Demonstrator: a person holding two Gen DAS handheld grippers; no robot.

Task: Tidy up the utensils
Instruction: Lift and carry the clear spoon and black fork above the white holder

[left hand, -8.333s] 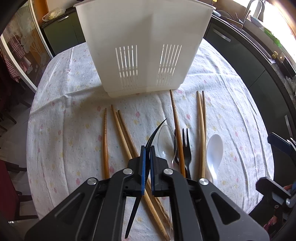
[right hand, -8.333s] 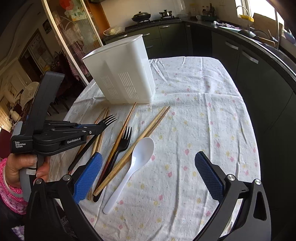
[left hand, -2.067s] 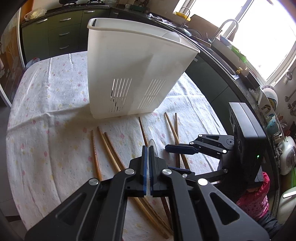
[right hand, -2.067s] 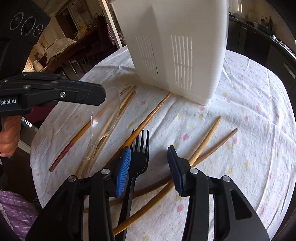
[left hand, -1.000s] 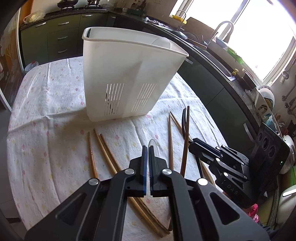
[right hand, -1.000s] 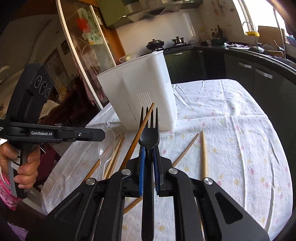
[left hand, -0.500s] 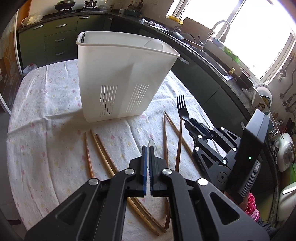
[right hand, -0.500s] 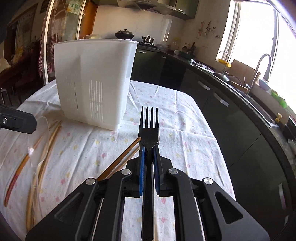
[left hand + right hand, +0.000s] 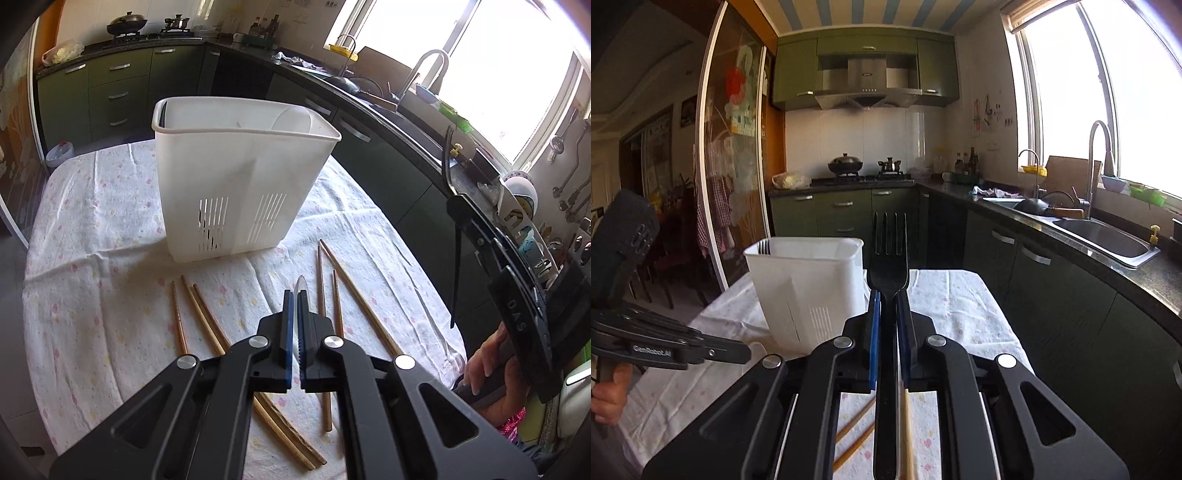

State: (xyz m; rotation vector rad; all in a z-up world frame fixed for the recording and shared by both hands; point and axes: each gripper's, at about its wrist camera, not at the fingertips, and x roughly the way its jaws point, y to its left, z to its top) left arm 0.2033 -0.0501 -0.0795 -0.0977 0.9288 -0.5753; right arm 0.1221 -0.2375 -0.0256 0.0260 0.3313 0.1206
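Observation:
My right gripper (image 9: 888,295) is shut on a black plastic fork (image 9: 888,258), tines up, held high over the table's near right side; it shows at the right of the left wrist view (image 9: 458,206) with the fork (image 9: 448,155). My left gripper (image 9: 294,295) is shut on a clear plastic spoon (image 9: 300,286), seen edge-on, above the chopsticks. The white slotted utensil holder (image 9: 236,184) stands upright at the table's middle; it also shows in the right wrist view (image 9: 809,288). A white spoon bowl (image 9: 291,118) and a dark utensil (image 9: 164,110) sit inside it.
Several wooden chopsticks (image 9: 207,321) lie loose on the flowered tablecloth (image 9: 92,221) in front of the holder, some to the right (image 9: 354,291). Dark kitchen counters and a sink (image 9: 1104,236) run along the right side.
My right gripper has risen and tilted up with the fork, now high at the table's right. My left gripper has pulled back a little with the clear spoon.

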